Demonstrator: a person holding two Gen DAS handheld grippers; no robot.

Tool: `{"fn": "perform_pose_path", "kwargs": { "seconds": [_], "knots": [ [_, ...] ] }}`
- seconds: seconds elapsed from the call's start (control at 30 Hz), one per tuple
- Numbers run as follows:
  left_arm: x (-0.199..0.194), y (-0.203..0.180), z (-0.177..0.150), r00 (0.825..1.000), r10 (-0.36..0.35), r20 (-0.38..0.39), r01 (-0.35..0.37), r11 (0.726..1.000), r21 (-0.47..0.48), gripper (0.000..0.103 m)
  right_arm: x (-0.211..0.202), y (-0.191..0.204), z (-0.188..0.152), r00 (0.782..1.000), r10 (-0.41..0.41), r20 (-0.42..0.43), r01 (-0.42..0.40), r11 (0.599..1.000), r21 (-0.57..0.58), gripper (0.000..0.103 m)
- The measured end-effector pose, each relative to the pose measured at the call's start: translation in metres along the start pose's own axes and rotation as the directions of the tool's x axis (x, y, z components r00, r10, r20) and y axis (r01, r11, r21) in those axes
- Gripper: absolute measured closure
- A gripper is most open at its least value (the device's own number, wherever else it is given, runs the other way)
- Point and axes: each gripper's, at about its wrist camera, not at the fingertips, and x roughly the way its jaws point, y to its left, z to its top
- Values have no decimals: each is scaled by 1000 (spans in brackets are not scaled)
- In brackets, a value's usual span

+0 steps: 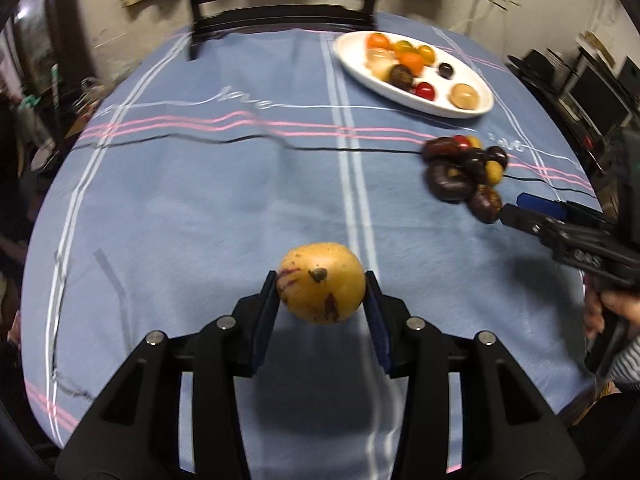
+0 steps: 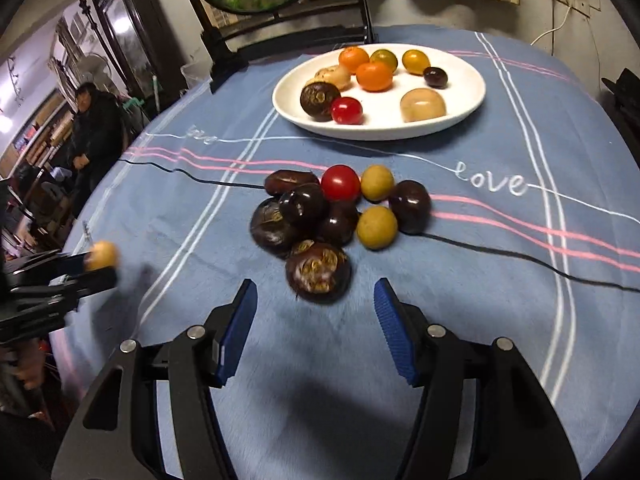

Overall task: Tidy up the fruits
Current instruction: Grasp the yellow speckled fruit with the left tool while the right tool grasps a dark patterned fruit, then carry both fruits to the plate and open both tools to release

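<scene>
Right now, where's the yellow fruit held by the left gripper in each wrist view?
Left wrist: yellow fruit bottom centre, clamped between the left gripper's fingers.
Right wrist: same fruit, blurred, at the far left edge.
Shared landmark: white plate, upper right in the left view, top centre in the right.

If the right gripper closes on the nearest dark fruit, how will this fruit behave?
The nearest dark fruit looks round and glossy, so it may roll or slip from the right gripper. It leans on the pile, so neighbours may shift.
</scene>
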Motion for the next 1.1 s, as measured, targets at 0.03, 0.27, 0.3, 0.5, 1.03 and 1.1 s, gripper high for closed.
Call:
{"fn": "perform_pose_path", "kwargs": {
  "seconds": [0.03, 0.27, 0.3, 0.5, 1.03, 1.1],
  "knots": [
    [-3, 5, -3, 1000, 7, 1, -7, 1000, -11, 61, 5, 2, 2, 1000, -14, -4, 14, 1000, -8, 50],
    [-12, 20, -13, 1000, 27, 5, -27, 999, -45, 61, 27, 9, 5, 997, -68, -33, 65, 995, -71, 60],
    [-12, 20, -13, 1000, 26, 4, -26, 999, -48, 61, 28, 9, 5, 997, -68, -33, 66, 995, -73, 60],
    [-8, 15, -10, 1000, 4, 2, -4, 999, -35, 61, 27, 9, 1, 998, -60, -31, 57, 995, -86, 62],
    [24, -28, 30, 997, -82, -2, 82, 996, 40, 61, -39, -25, -15, 998, -57, 31, 57, 998, 15, 62],
    [32, -40, 46, 995, -100, -1, 100, 992, 70, 61, -48, -37, -9, 996, -74, 55, 72, 997, 37, 62]
  ]
}}
